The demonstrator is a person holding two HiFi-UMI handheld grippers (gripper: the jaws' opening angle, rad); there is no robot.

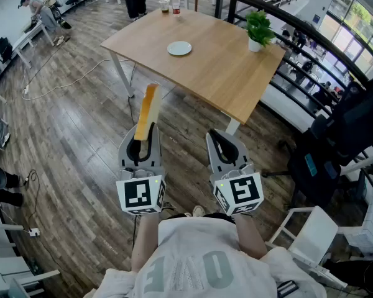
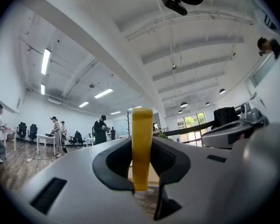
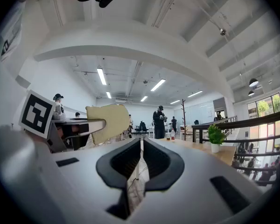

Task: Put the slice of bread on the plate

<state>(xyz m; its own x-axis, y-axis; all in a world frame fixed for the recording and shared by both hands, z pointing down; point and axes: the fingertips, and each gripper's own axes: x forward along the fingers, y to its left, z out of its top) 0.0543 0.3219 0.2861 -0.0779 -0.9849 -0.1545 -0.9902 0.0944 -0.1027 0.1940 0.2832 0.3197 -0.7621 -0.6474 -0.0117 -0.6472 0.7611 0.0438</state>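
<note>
A slice of bread (image 1: 147, 112) stands on edge between the jaws of my left gripper (image 1: 140, 143), which is shut on it; in the left gripper view the slice (image 2: 142, 148) shows as a yellow-crusted strip between the jaws. My right gripper (image 1: 224, 148) is beside it, shut with nothing between its jaws (image 3: 139, 160); that view shows the bread (image 3: 108, 121) off to the left. The small white plate (image 1: 179, 48) lies on the wooden table (image 1: 224, 73), well ahead of both grippers, which hang over the floor.
A potted plant (image 1: 258, 31) stands at the table's right corner; a cup and a bottle (image 1: 176, 5) sit at its far edge. A black railing (image 1: 311, 42) runs on the right. White chairs (image 1: 314, 238) are near my right side. People work at desks far left.
</note>
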